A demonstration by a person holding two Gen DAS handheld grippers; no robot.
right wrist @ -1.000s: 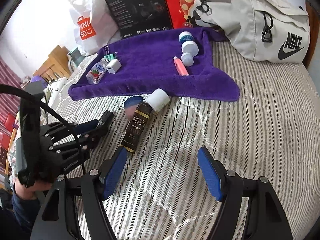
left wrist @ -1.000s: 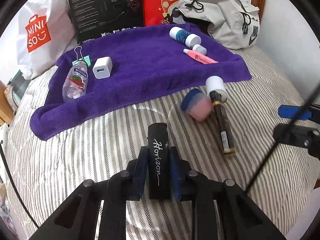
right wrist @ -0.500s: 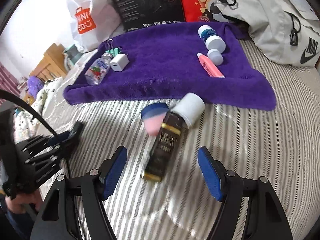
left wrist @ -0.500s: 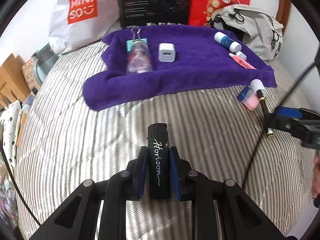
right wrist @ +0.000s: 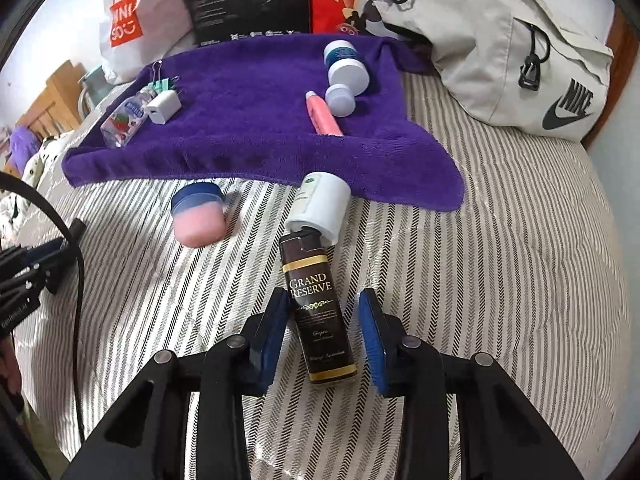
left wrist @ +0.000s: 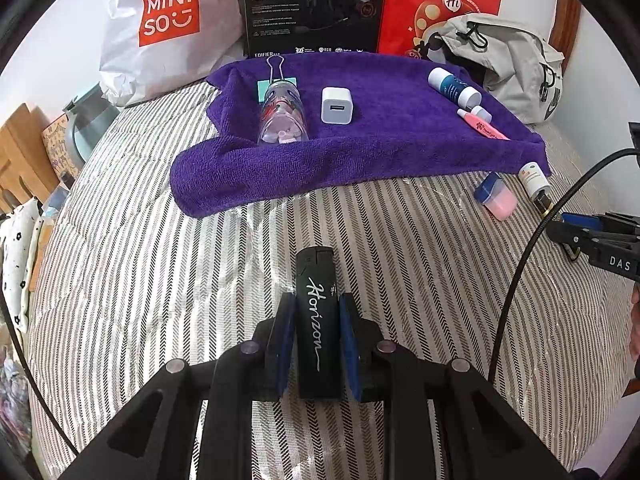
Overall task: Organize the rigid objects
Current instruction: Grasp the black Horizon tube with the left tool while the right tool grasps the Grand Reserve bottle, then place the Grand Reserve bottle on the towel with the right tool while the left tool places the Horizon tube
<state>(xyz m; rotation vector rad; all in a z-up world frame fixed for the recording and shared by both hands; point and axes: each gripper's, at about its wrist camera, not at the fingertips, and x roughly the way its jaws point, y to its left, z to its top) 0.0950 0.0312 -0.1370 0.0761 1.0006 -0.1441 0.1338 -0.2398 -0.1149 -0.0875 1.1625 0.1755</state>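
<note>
My left gripper (left wrist: 316, 304) is shut on a black "Horizon" lighter (left wrist: 318, 320), held above the striped bedspread and short of the purple towel (left wrist: 380, 152). On the towel lie a clear small bottle (left wrist: 282, 116), a white charger (left wrist: 336, 105), a blue-and-white bottle (left wrist: 452, 86) and a pink highlighter (left wrist: 486, 128). My right gripper (right wrist: 324, 304) is open and straddles a brown "Grand Reserve" lighter (right wrist: 320, 308) lying on the bed. The left pad touches it and the right pad stands apart. A white bottle (right wrist: 320, 204) lies against its far end, and a pink-and-blue case (right wrist: 198, 216) is to the left.
A Miniso bag (left wrist: 160, 28), a black box (left wrist: 316, 4) and a red bag (left wrist: 440, 0) stand behind the towel. A grey Nike bag (right wrist: 500, 40) lies at the back right. Wooden furniture (left wrist: 20, 160) borders the bed's left edge. A black cable (left wrist: 520, 272) hangs at right.
My left gripper, still holding the black lighter, has swung left to face the towel's near-left part. My right gripper moved forward over the brown lighter and its fingers narrowed around it.
</note>
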